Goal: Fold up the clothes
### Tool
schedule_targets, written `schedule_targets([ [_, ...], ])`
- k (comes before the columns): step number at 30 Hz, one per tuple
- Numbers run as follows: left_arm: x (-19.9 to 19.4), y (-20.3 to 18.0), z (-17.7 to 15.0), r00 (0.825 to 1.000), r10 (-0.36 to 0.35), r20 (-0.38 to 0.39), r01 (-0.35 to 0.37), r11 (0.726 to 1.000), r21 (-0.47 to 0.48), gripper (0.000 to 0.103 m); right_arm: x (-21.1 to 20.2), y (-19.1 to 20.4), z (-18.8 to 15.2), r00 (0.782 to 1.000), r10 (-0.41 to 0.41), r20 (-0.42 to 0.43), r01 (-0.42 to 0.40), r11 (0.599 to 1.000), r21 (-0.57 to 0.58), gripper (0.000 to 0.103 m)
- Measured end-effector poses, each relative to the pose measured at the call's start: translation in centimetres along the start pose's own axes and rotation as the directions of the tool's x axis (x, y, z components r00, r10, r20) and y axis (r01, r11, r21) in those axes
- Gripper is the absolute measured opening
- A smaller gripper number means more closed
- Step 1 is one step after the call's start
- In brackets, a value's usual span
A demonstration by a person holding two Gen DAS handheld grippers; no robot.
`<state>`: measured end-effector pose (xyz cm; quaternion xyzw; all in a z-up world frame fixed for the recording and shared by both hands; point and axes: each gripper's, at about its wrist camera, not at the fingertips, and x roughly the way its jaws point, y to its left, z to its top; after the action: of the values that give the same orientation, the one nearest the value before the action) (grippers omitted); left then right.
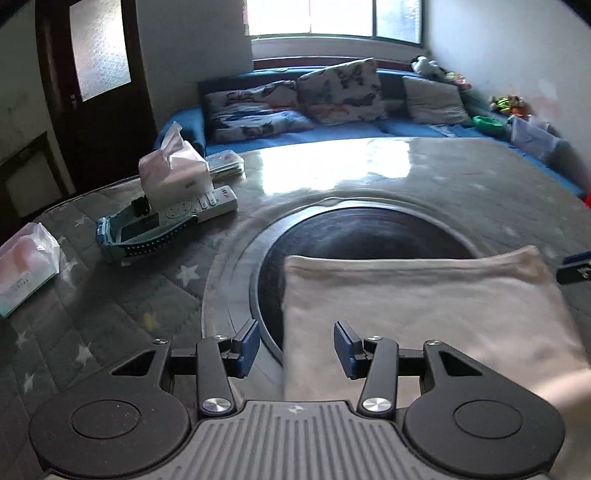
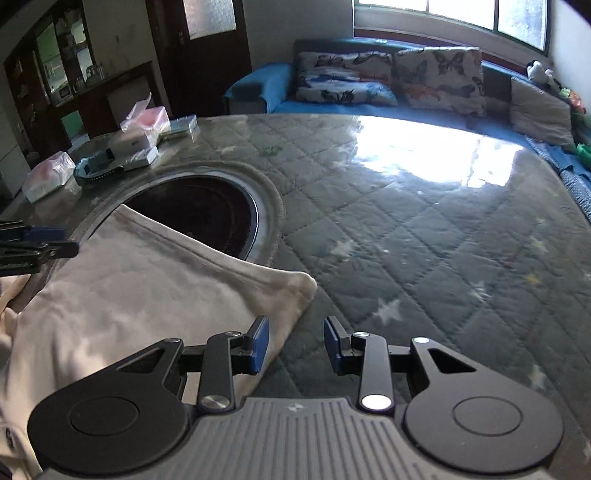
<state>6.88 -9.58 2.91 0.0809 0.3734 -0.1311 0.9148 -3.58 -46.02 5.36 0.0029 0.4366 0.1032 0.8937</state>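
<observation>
- Nearest of all, the left gripper [image 1: 297, 349] hangs low over the table, its blue-padded fingers [image 1: 248, 347] spread wide with nothing between them; the gap straddles the left edge of the cream garment [image 1: 424, 314].
- That cream garment lies flat and folded on the quilted grey table cover [image 1: 110, 295], its far edge reaching over the dark round inset [image 1: 369, 236] in the middle of the table.
- Off to the left, near the table edge, sits a soft tissue pack [image 1: 26, 264]; further in are a blue-framed gadget [image 1: 140, 232], a white remote [image 1: 207, 206] and a second tissue pack [image 1: 171, 173] with a sheet poking up. What the gadget is I can't make out through the blur.
- Moving right, the right gripper [image 2: 295, 345] also hovers low, its fingers [image 2: 259, 345] parted and gripping nothing; its left finger is over the garment's right-hand hem and its right finger over bare quilted cover.
- From that side the garment's far right corner [image 2: 301, 286] shows slightly rumpled, just beyond the gripper.
- Behind the table runs a blue sofa [image 2: 258, 88] with butterfly-print cushions [image 2: 436, 77], under a bright window [image 1: 332, 16] whose glare shines on the tabletop.
</observation>
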Motion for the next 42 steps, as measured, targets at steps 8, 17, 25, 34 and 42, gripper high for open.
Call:
schedule_targets([
  [8,4.3,0.9,1.5,1.000,-0.018,-0.021,0.018,1.000,-0.011,0.036,2.8,0.2,1.4,0.999,0.016,-0.040,-0.016,1.000,-0.010,0.011],
  [17,4.9,1.7,2.7,0.997,0.065,0.031,-0.065,0.998,-0.001,0.002,4.6,1.9,6.2,0.999,-0.020,0.049,0.024,0.995,-0.096,0.004],
  [25,6.3,4.0,3.6,0.994,0.112,0.009,-0.111,0.991,-0.074,0.006,9.7,3.4,8.7,0.998,-0.064,0.021,0.067,0.985,-0.161,0.008],
  [34,1.3,3.5,1.4,1.000,0.017,0.009,-0.016,0.998,-0.056,0.013,4.6,6.1,6.1,0.999,0.040,0.015,-0.034,0.963,-0.266,0.029],
  [42,-5.4,-1.0,-3.8,0.990,-0.137,0.016,0.136,0.988,0.069,0.028,0.9,10.7,0.7,0.989,0.138,-0.059,-0.150,0.913,-0.379,0.035],
])
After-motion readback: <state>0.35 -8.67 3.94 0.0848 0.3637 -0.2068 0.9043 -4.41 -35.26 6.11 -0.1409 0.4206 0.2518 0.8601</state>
